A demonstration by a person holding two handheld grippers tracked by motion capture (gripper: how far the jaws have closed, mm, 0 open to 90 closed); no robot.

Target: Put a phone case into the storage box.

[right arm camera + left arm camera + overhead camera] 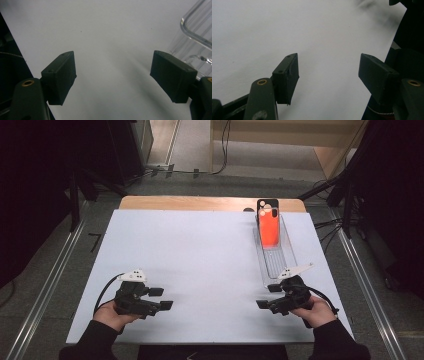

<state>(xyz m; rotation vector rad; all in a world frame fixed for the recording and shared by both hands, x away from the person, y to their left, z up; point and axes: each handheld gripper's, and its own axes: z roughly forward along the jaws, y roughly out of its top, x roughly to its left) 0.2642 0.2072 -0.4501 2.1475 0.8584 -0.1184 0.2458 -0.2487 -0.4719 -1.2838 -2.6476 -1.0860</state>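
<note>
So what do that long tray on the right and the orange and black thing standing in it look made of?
The tray looks like clear, glossy plastic, possibly acrylic: the white table shows through it, and its rounded rim catches light. The phone case looks like a black frame with round camera cutouts around an orange, fairly matte panel; whether it is soft rubber or hard plastic is unclear from here.

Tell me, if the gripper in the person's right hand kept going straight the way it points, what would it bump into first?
Probably the left gripper. The right gripper points across the white table toward it, jaws open, nothing between. The clear tray sits off to its side. Depth is hard to judge.
</note>
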